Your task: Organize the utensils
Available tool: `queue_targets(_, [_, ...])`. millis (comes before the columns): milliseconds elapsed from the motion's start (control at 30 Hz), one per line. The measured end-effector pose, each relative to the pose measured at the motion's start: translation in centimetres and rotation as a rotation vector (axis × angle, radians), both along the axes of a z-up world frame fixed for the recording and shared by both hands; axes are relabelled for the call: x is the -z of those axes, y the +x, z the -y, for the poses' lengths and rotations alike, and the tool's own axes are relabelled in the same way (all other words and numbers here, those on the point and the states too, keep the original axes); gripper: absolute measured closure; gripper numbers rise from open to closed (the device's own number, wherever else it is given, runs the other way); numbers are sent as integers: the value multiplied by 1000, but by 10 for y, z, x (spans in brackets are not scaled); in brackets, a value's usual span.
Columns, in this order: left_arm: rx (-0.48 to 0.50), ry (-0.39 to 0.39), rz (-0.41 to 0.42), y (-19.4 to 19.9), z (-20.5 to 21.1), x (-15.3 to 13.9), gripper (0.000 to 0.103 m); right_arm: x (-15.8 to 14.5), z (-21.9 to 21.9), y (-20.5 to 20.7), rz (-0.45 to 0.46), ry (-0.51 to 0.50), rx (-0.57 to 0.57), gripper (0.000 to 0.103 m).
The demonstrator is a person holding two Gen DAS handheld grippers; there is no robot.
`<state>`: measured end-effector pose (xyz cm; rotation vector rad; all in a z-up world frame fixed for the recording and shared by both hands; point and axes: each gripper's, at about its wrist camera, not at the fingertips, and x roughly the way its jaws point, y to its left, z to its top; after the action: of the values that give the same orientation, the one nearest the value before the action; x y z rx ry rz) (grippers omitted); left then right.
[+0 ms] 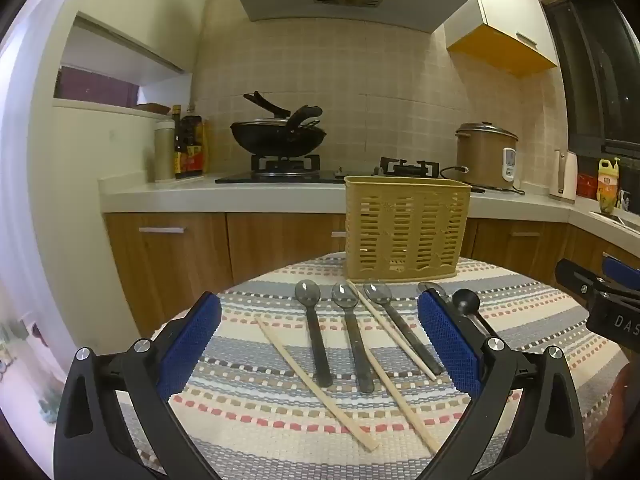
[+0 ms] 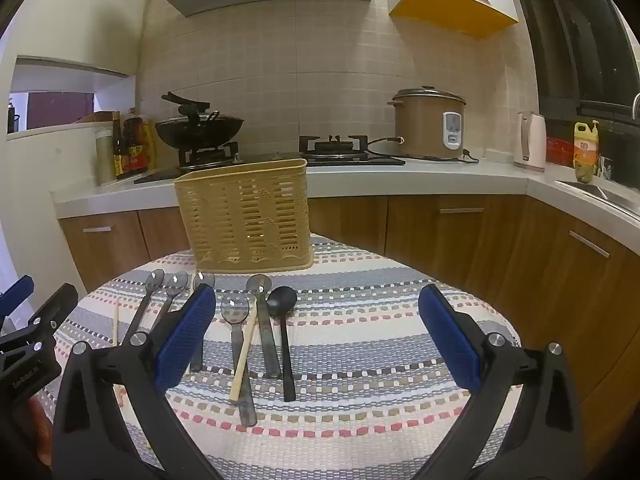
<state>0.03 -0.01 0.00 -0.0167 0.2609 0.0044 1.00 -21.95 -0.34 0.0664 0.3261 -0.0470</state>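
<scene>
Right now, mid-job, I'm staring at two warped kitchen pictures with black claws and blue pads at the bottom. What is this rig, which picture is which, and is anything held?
No robot here: a person holds a two-finger gripper in each hand, and each gripper carries a fisheye camera looking along its fingers, hence the warping. One picture is the left gripper view; the other is the right gripper view. The blue pads are the fingers' inner faces.

Both grippers stand wide open and hold nothing. On the striped cloth lie several grey translucent spoons, one black spoon and loose wooden chopsticks. Behind them stands a tan slotted basket; its inside is not visible from here. The stove and the rice cooker sit on the counter beyond.
</scene>
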Motion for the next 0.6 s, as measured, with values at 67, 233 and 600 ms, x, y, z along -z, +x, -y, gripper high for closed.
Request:
queue_targets(67, [4, 3, -23, 3, 0, 0, 7, -1, -1, 0, -3, -14, -1, 6])
queue_targets(233, [19, -9, -26, 8, 0, 0, 7, 2, -11, 1, 1, -41, -9, 6])
queue_targets(600, [67, -33, -29, 0, 2, 2, 7, 2, -2, 2, -13, -11, -9, 6])
